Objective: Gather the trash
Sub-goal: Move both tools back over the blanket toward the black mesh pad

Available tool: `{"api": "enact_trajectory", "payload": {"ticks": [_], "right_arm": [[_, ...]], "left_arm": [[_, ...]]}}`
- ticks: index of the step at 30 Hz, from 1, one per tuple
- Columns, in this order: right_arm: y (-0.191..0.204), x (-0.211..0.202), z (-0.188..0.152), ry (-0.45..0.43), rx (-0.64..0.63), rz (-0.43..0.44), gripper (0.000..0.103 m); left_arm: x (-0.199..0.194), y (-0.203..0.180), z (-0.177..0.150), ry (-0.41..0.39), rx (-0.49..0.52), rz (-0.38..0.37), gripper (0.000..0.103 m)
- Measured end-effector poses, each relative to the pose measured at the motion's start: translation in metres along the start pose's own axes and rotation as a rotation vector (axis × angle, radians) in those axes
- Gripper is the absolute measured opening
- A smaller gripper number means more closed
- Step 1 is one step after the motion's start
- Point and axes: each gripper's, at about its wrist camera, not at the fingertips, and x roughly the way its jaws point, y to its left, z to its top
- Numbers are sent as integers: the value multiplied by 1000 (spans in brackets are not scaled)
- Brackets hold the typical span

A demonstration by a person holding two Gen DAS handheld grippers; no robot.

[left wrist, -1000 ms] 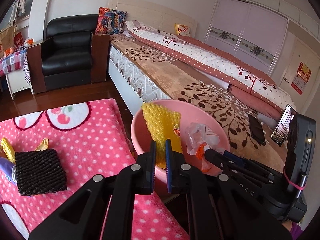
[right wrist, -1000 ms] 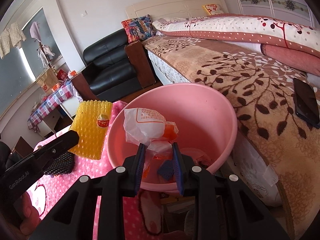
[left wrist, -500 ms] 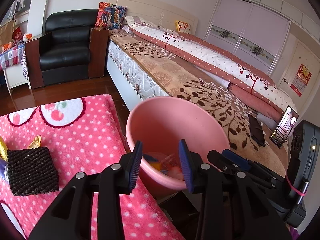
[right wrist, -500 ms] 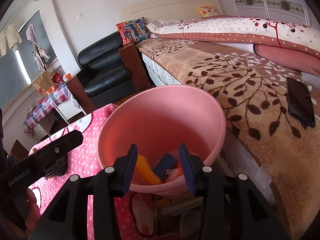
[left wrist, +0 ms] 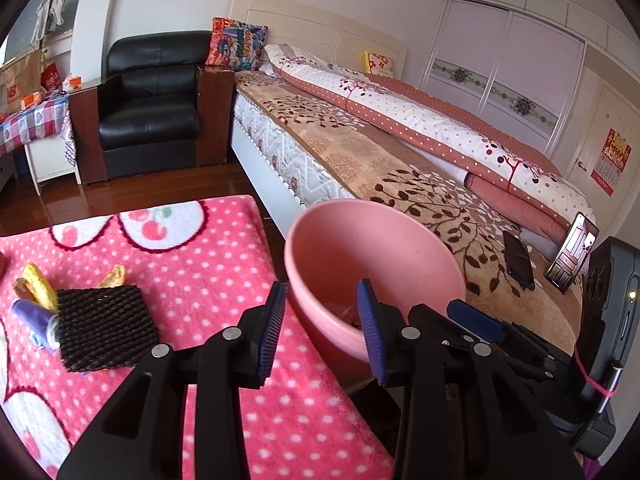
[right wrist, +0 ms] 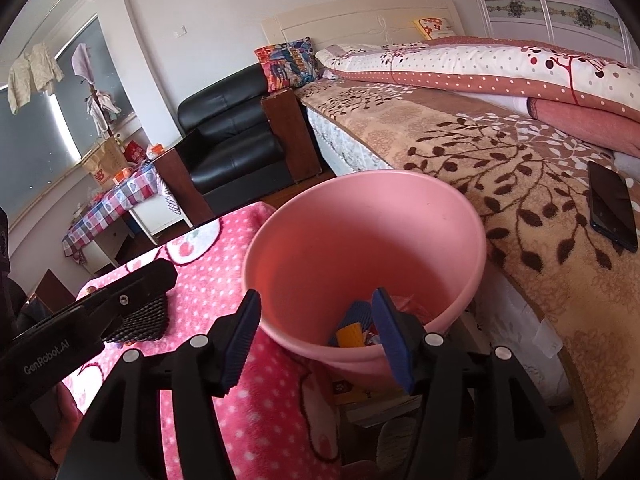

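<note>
A pink basin stands between the pink dotted blanket and the bed, with yellow, blue and orange trash at its bottom. My left gripper is open and empty, over the basin's near left rim. My right gripper is open and empty at the basin's near rim. On the blanket at left lie a black foam net, yellow scraps and a purple tube.
The bed runs along the right, with two phones on it, one also showing in the right wrist view. A black armchair and a checked side table stand behind. The right gripper's body lies beside the left one.
The left gripper let go of the yellow foam net and the right let go of the plastic wrapper; both dropped into the basin. Both grippers opened and drew back.
</note>
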Motion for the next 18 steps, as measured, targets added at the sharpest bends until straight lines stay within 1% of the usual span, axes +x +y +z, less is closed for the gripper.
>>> {"api": "enact_trajectory", "payload": {"ticks": [9,14,18], "right_arm": [[43,-5,-18,27,-76,85,57],[69,-3,-29,54,-124,124,57],[84,1,-36,80,-148,157,57]], "left_arm": [[-38,28,-13,-38,-34,63,38],[-64,50,-25,-76,-47,126,38],[-79,74,-37,-81,-81,176,38]]}}
